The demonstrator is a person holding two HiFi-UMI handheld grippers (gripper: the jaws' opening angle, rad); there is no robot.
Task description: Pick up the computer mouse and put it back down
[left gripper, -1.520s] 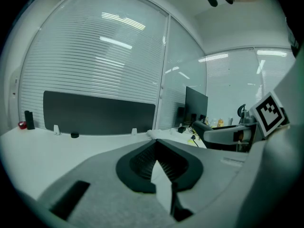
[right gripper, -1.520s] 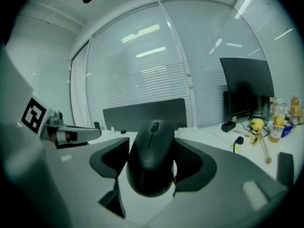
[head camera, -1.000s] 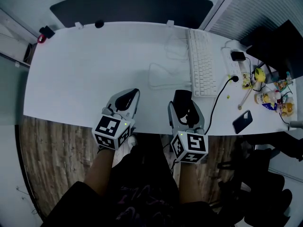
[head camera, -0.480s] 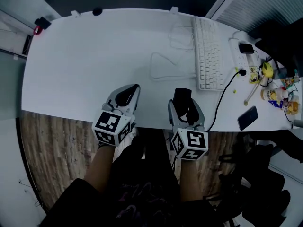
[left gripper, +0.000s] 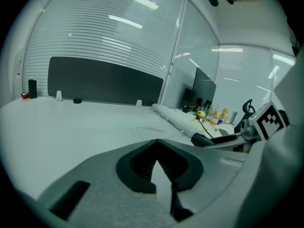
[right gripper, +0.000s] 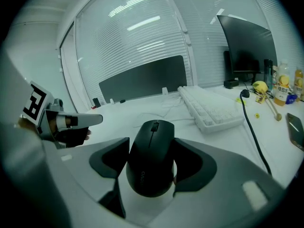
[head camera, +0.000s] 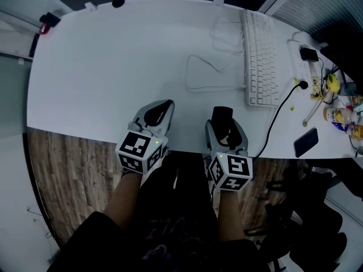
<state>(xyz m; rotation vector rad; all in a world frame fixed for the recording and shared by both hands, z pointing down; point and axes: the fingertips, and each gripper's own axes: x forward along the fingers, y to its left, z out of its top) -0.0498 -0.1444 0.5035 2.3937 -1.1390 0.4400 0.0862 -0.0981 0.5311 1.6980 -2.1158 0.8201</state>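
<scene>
Right claw (head camera: pixel 222 123) grips the mouse (right gripper: pixel 151 158); left claw (head camera: pixel 154 116) closed, empty. Next, probably: lower it onto the worktop (head camera: pixel 102 67) and release.

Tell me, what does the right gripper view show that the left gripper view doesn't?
Only the right gripper view shows the black computer mouse clamped between its jaws, plus a dark phone lying on the table. Only the left gripper view shows closed jaws with nothing between them. Both share the white keyboard, the dark monitor and that table.
</scene>
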